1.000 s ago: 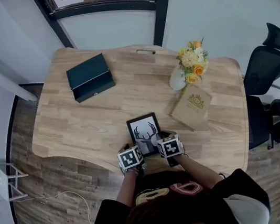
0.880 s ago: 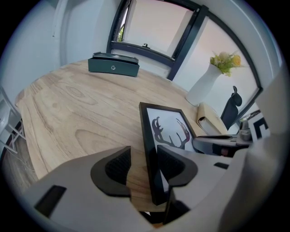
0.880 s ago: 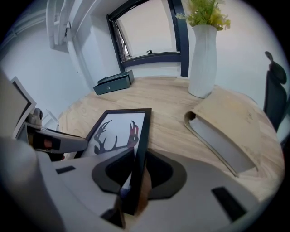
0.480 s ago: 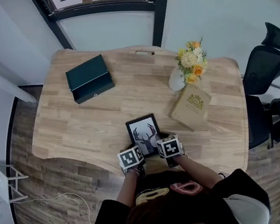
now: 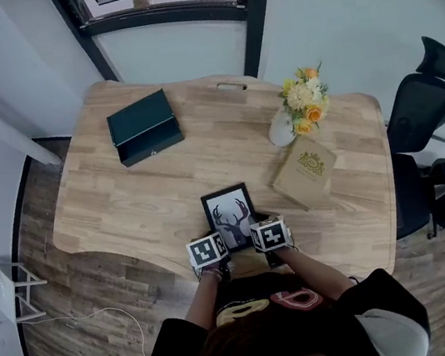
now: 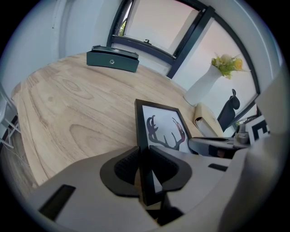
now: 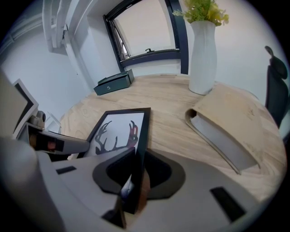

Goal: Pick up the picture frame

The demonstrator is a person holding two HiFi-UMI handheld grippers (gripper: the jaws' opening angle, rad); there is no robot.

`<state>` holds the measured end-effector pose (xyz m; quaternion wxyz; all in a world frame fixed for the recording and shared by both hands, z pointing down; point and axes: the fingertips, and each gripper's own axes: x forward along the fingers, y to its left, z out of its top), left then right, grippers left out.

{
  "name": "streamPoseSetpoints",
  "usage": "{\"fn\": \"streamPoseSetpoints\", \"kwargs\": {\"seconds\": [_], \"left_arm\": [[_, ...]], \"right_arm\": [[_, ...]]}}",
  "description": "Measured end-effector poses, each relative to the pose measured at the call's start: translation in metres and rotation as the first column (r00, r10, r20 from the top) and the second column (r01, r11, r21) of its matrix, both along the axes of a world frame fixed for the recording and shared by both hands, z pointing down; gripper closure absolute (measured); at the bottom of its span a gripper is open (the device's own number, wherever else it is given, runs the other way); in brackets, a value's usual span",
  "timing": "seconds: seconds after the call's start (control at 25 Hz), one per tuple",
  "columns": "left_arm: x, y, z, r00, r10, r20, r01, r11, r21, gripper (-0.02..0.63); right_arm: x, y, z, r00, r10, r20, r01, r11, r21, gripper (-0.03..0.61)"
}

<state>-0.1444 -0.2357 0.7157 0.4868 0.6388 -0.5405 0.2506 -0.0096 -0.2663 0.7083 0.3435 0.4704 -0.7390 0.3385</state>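
Note:
The black picture frame point(image 5: 230, 210) with an antler print lies flat near the table's front edge. My left gripper point(image 5: 217, 239) is at its near left corner and my right gripper point(image 5: 257, 229) at its near right corner. In the left gripper view the frame's point(image 6: 165, 129) left edge stands between the left gripper's point(image 6: 144, 164) pads, which have just been closing and now press on it. In the right gripper view the frame's point(image 7: 118, 129) right edge sits between the right gripper's point(image 7: 136, 171) pads, which have also just been closing onto it.
On the wooden table point(image 5: 126, 206) a dark green box point(image 5: 144, 126) sits at the far left. A white vase of flowers point(image 5: 300, 109) and a tan book point(image 5: 305, 169) lie right of the frame. A black office chair point(image 5: 422, 106) stands off the right end.

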Motion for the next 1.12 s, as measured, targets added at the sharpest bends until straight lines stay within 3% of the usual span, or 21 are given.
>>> {"fn": "streamPoseSetpoints", "kwargs": {"seconds": [1.12], "left_arm": [[0.006,0.015,-0.016,1.000,0.021,-0.015,-0.020,0.999,0.046,0.532]], "right_arm": [[0.006,0.016,-0.012,1.000,-0.008,-0.011,0.009,1.000,0.020,0.502]]}}
